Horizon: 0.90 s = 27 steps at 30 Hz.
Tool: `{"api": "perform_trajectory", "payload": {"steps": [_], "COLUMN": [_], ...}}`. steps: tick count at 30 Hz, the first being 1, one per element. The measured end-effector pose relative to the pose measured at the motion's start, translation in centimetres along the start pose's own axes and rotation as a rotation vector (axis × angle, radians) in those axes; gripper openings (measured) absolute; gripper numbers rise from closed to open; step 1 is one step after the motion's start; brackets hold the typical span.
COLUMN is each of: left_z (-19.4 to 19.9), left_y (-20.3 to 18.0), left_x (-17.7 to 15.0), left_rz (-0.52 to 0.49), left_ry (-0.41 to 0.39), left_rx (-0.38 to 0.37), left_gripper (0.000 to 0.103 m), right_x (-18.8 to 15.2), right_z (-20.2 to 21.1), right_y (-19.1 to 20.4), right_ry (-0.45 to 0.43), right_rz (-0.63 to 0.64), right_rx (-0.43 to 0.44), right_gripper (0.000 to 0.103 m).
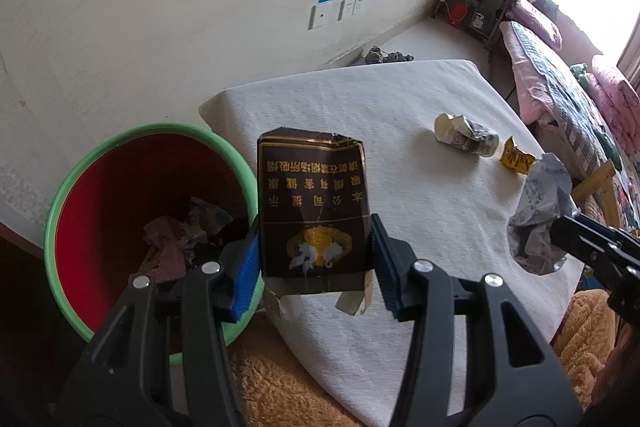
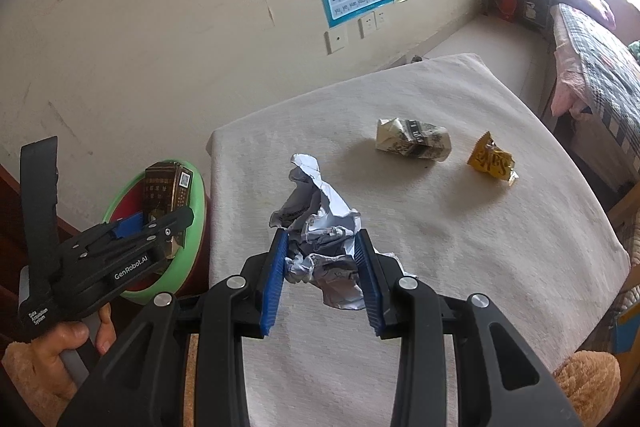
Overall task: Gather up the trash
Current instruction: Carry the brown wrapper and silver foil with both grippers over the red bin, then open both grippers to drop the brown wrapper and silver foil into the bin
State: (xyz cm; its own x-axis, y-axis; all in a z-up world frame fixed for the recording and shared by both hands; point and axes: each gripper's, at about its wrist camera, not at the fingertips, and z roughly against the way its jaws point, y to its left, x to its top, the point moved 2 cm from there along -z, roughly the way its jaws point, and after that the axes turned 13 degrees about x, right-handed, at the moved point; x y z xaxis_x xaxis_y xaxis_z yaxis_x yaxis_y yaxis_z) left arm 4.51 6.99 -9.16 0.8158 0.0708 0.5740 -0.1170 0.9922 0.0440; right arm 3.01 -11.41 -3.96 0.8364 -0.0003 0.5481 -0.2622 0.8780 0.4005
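Left tongs [image 1: 314, 259] grip upright cigarette pack [image 1: 312, 203]; right tongs [image 2: 322, 281] grip crumpled paper [image 2: 320, 239].

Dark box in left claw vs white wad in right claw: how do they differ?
The dark box is a flattened, torn brown carton with gold print; the white wad is crumpled paper with no set shape. The dark box hangs near the green-rimmed bin; the white wad is over the cloth-covered table. Both are clamped between blue pads.
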Motion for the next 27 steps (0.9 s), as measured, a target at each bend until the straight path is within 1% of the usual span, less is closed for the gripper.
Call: {"api": "perform_trajectory", "payload": {"steps": [9, 15, 19, 21, 25, 27], "left_z": [-0.9, -1.5, -1.8, -1.9, -2.3, -2.6], "left_y": [3.2, 6.4, 8.6, 9.6, 11.7, 12.8], "left_x": [-0.5, -0.9, -1.1, -1.2, -1.4, -1.6], "left_rz": [0.054, 0.11, 0.145, 0.165, 0.207, 0.225], "left_ry": [0.021, 0.038, 0.043, 0.046, 0.055, 0.068], "left_rx": [0.04, 0.085, 0.116, 0.129, 0.15, 0.158], "left_gripper": [0.048, 0.048, 0.048, 0.048, 0.048, 0.048], "right_x": [0.2, 0.6, 1.1, 1.4, 2.2, 2.8], "right_z": [-1.6, -3.3, -4.2, -5.0, -6.7, -7.8], "right_y": [1.5, 3.8, 6.1, 7.3, 9.7, 10.8], "right_ry": [0.038, 0.062, 0.051, 0.056, 0.081, 0.099], "right_rz": [0.037, 0.072, 0.098, 0.124, 0.18, 0.183], "right_rx": [0.014, 0.063, 0.168, 0.195, 0.221, 0.254], "right_gripper": [0.034, 0.034, 0.034, 0.034, 0.035, 0.035]}}
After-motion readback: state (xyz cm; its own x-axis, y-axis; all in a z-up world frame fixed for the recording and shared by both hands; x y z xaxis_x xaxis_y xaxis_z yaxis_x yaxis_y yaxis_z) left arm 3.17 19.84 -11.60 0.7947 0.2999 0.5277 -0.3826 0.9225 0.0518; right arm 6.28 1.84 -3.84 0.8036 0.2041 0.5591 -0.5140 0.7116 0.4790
